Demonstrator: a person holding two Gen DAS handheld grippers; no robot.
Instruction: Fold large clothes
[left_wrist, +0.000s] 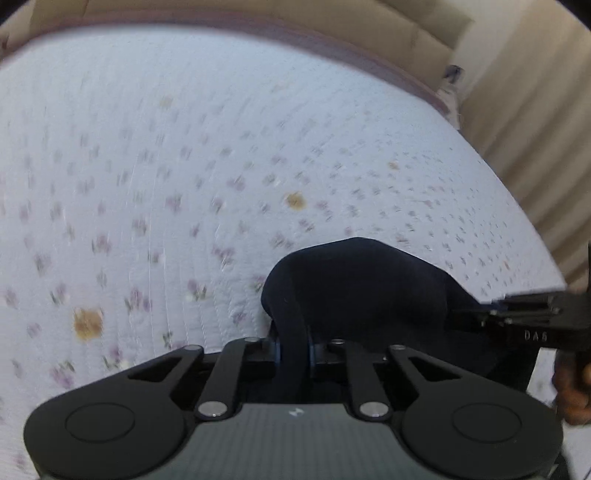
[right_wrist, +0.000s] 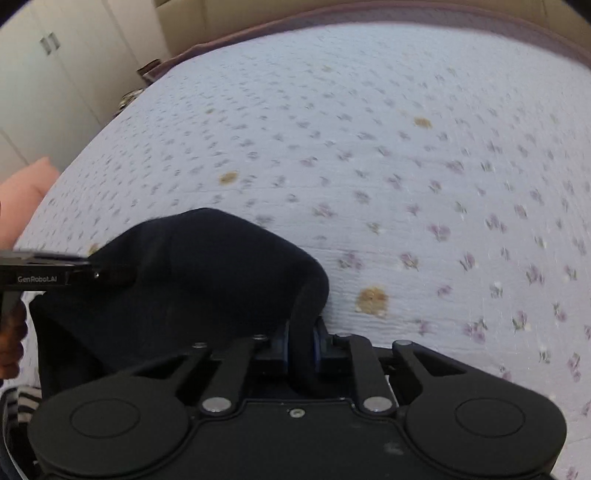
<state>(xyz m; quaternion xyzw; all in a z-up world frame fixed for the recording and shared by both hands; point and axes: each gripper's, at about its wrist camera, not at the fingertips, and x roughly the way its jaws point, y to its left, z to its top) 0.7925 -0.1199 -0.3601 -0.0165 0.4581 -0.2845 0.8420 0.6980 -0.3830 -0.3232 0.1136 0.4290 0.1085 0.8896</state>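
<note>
The left gripper (left_wrist: 295, 354) and right gripper (right_wrist: 302, 349) were each clamped on the dark garment (right_wrist: 192, 280) bunched just ahead; thick folds risked slipping, dropping onto the bedspread (right_wrist: 406, 166).

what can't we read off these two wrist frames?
- Garment type: both views show only a dark bunch; the gripper bodies hide the rest.
- Left gripper pad contact: the cloth fold covers it.
- Right gripper: same in its own view.
- Bedspread print: motion-blurred in both views.
- Person: just a hand at the frame edge.
</note>
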